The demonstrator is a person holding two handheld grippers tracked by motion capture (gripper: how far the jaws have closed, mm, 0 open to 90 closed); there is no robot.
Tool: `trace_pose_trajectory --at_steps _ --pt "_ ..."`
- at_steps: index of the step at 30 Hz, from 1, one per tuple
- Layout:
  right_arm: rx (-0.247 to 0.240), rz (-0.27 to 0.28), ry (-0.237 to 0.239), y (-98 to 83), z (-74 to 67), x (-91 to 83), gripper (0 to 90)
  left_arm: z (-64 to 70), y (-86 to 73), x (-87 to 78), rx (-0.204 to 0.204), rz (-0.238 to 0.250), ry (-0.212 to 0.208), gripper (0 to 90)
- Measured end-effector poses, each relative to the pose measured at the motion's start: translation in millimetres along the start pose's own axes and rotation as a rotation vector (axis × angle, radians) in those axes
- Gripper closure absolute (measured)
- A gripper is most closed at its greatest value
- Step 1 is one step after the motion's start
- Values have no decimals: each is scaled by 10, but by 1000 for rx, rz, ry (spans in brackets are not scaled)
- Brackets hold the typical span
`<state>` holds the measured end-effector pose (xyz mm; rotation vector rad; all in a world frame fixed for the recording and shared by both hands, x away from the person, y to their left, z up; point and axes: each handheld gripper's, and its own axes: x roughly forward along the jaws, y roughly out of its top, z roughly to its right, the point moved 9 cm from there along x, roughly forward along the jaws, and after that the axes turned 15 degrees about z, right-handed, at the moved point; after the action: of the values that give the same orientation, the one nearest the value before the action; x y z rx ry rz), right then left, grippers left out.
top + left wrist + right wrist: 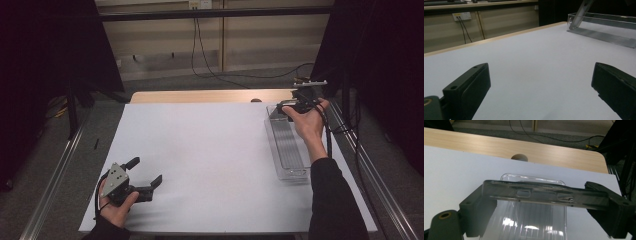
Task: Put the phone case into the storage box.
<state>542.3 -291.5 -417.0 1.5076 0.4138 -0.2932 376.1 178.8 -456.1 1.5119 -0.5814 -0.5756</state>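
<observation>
We hold a clear phone case (544,193) crosswise in our right gripper (292,106), jaws pinching its two ends, right over the far end of the clear tray (286,145) at the white surface's (210,150) far right corner. The tray's long axis runs near to far, so the case lies across it. Our left gripper (146,176) rests at the near left edge, jaws spread and empty — cabinets and cables lie beyond the table.

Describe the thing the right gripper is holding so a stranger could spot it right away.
Start at the white table top and go to its far right edge, where a long clear plastic tray lies. Above its far end, the right gripper holds a see-through phone case crosswise; unlike the ribbed tray, it has button cutouts.
</observation>
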Motion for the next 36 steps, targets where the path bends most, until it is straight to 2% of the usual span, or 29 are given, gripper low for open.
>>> trace_pose_trajectory --at_steps 3,7,19,36 --pt "3 4 -10 16 -1 21 118 0 0 0 1 0 -1 21" --pt "-15 7 -23 28 -27 47 118 1 0 0 0 0 -1 21" --pt "-16 59 -59 84 -54 152 120 4 -7 1 1 -5 -4 21" --pt "-18 110 -52 115 -47 229 119 -1 -14 0 1 -8 -5 22"
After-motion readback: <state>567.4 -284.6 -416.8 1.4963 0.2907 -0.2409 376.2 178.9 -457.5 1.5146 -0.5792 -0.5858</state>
